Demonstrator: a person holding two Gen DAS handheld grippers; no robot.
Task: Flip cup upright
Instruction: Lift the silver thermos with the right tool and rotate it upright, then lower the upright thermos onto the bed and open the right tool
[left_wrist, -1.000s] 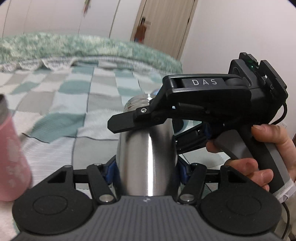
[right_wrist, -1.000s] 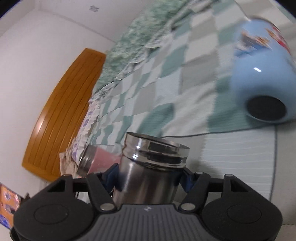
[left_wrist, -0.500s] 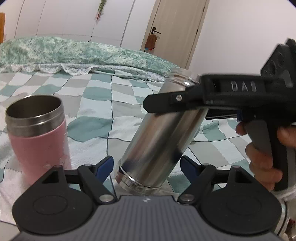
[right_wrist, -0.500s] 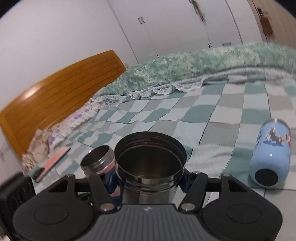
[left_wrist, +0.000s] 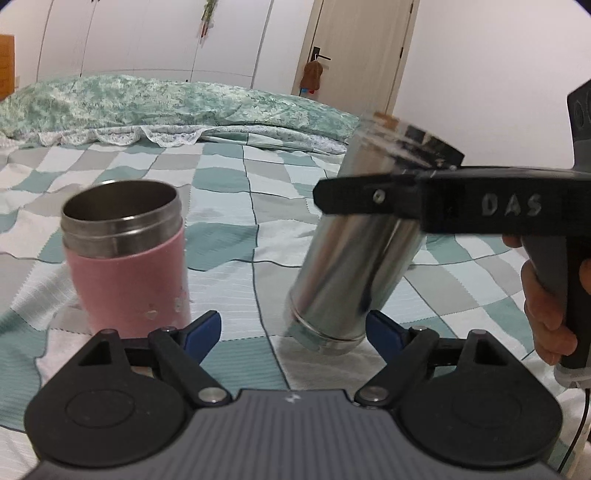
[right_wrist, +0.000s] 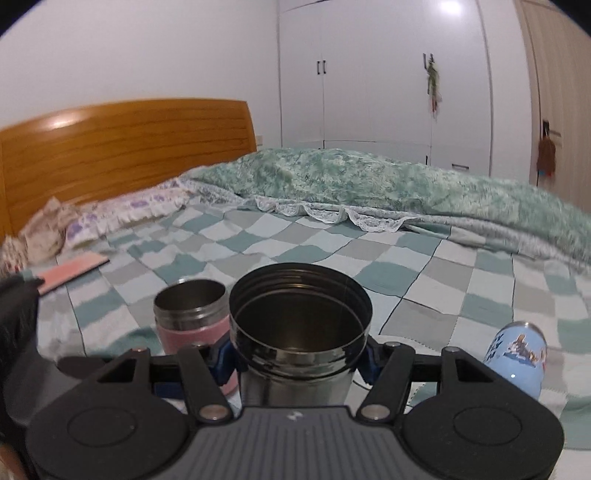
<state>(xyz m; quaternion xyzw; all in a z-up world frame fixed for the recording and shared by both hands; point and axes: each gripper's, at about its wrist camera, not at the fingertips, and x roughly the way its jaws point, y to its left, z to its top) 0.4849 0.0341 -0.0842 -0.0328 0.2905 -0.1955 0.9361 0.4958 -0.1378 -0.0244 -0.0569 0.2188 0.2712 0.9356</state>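
A steel cup is held mouth up, tilted, its base just above the bed. My right gripper is shut on this steel cup; its open mouth faces the right wrist camera. In the left wrist view the right gripper's finger crosses the cup's upper part. My left gripper is open and empty, with its blue pads on either side of the cup's base and apart from it.
A pink cup stands upright on the checked blanket, left of the steel cup; it also shows in the right wrist view. A light blue cup lies on its side at right. A wooden headboard stands behind.
The left gripper has opened, let go of the steel cup and drawn back. The right gripper has turned the cup mouth up and lowered it toward the bed.
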